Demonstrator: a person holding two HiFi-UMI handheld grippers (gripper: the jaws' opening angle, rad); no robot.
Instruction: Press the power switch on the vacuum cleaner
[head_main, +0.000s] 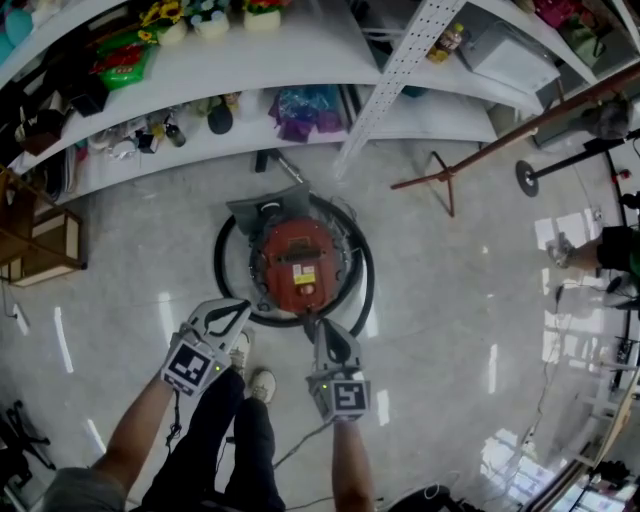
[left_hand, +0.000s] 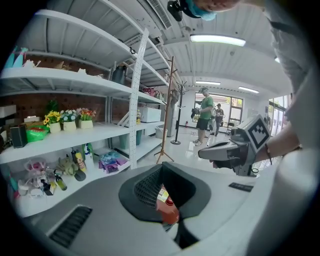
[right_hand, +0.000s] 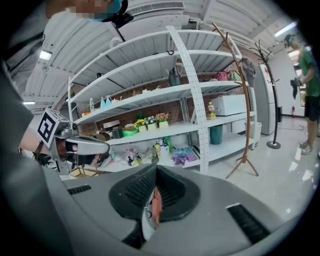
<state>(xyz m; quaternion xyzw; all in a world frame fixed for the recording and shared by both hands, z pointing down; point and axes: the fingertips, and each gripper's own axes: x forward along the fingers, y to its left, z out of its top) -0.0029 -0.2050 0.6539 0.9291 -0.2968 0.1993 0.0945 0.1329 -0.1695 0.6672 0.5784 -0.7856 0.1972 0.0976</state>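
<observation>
The vacuum cleaner (head_main: 298, 262) is a round red canister with a yellow label, standing on the floor with its black hose (head_main: 222, 268) looped around it. I cannot make out its power switch. My left gripper (head_main: 243, 307) hovers at the canister's near left edge with its jaws shut and empty. My right gripper (head_main: 318, 323) is shut and empty too, its tip just over the canister's near rim. In the left gripper view a strip of the red vacuum cleaner (left_hand: 168, 206) shows through the gap behind the jaws, and likewise the vacuum cleaner (right_hand: 154, 206) in the right gripper view.
White shelves (head_main: 300, 130) with bottles, toys and flowers run behind the vacuum. A wooden coat stand (head_main: 470, 160) leans at the right and a wooden crate (head_main: 40, 240) sits at the left. My own shoes (head_main: 262, 383) are just before the canister. Another person (head_main: 600, 250) stands at the right edge.
</observation>
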